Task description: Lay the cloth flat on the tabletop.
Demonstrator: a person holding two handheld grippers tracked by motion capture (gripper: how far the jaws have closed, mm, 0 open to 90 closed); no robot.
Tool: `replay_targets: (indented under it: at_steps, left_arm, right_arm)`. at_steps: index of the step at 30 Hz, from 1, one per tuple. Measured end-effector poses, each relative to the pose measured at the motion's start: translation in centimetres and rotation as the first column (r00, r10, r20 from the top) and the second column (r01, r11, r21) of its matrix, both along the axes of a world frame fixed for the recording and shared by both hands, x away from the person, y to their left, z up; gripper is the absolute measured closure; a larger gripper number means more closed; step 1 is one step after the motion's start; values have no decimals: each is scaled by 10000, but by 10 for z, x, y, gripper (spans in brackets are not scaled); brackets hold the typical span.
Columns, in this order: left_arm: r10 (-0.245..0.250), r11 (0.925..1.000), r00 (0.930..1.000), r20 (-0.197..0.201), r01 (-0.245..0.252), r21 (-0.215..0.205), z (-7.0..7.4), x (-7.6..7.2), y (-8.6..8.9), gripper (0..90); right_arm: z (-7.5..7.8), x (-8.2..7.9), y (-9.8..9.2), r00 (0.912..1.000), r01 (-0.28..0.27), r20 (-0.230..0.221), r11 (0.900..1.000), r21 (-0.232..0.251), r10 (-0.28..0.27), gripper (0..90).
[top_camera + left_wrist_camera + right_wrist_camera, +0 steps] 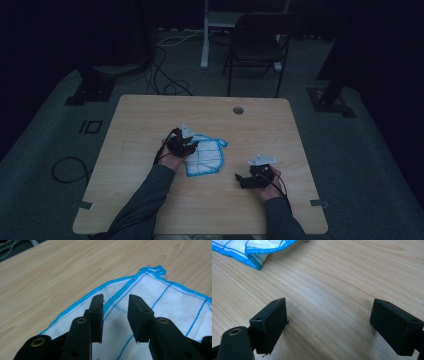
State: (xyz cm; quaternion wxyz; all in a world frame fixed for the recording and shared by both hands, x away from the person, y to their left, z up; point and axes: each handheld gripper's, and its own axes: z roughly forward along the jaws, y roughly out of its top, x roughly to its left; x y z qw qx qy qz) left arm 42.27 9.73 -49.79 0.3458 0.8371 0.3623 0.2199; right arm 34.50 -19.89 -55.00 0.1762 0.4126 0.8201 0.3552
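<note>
A white cloth (207,156) with blue edging and blue grid lines lies folded near the middle of the wooden table (145,117). My left gripper (193,147) hovers over the cloth's left edge. In the left gripper view its jaws (115,307) stand apart above the cloth (162,297), and nothing is pinched between them. My right gripper (239,179) rests low at the right front of the table, pointing left. Its jaws (329,315) are wide open over bare wood. A folded corner of the cloth (254,251) lies farther off at the top left of the right gripper view.
A round cable hole (238,110) sits near the table's far edge. Beyond the table stand a dark folding chair (257,45) and a white post (205,35). Cables (67,170) lie on the dim floor at the left.
</note>
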Motion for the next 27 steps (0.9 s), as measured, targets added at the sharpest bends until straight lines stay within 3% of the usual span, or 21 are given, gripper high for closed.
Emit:
replay_targets:
  at_steps: [9, 12, 14, 16, 17, 18, 19, 24, 27]
  left_arm:
    - [-779, 9968, 9969, -100, 781, 158, -10, 5, -37, 593]
    - [-843, 9953, 9962, -195, 852, 463, -14, 7, -49, 581]
    - [-681, 9941, 9966, -465, 717, 813, -20, 11, -53, 584]
    - [-575, 9928, 9959, -703, 645, 1006, -26, 13, -54, 645]
    - [-575, 9928, 9959, -703, 645, 1006, -26, 13, -54, 717]
    - [-580, 9933, 9962, -652, 641, 963, -25, 12, -53, 717]
    - [-606, 9931, 9967, -539, 656, 969, -22, 9, -52, 855]
    - [-760, 9917, 9965, -344, 792, 1010, -16, 3, -51, 895]
    - [-746, 9939, 9971, -166, 757, 807, -11, -2, -47, 898]
  right_arm:
    - [0, 0, 0, 10000, -9, -10, 10000, -16, 9, 141]
    - [0, 0, 0, 10000, -9, -8, 10000, -16, 9, 141]
    - [0, 0, 0, 10000, -8, -6, 10000, -14, 8, 141]
    - [0, 0, 0, 10000, -7, -9, 10000, -13, 7, 141]
    - [0, 0, 0, 10000, -7, -9, 10000, -13, 7, 141]
    - [0, 0, 0, 10000, -7, -9, 10000, -12, 7, 141]
    - [0, 0, 0, 10000, -8, -7, 10000, -13, 8, 141]
    - [0, 0, 0, 10000, -12, -2, 10000, -10, 12, 141]
    - [0, 0, 0, 10000, -18, 0, 10000, -17, 18, 142]
